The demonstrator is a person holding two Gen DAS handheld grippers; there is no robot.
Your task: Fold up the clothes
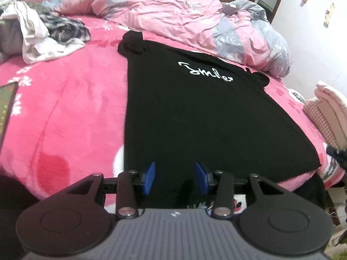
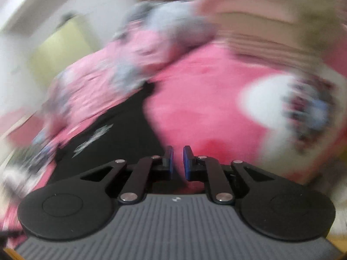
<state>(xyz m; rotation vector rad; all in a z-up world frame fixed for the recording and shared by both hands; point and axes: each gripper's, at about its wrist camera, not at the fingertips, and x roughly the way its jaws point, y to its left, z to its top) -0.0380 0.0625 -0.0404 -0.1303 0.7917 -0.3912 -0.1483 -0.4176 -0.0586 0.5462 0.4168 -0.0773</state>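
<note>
A black T-shirt [image 1: 195,108] with white script [image 1: 206,72] lies spread flat on the pink blanket [image 1: 76,108], hem toward me. My left gripper [image 1: 175,169] hovers over the middle of the hem, open, its blue pads [image 1: 149,177] wide apart with nothing between them. The right wrist view is smeared by motion. There my right gripper [image 2: 178,158] sits above the T-shirt's [image 2: 121,134] right edge and the pink blanket [image 2: 206,97]. A narrow gap shows between its pads and nothing is in it.
A crumpled pink and grey quilt [image 1: 173,10] fills the far side of the bed. A pile of loose clothes [image 1: 43,34] lies at the far left. A dark flat device [image 1: 6,104] rests at the left edge. Pale stacked fabric [image 1: 327,108] stands at the right.
</note>
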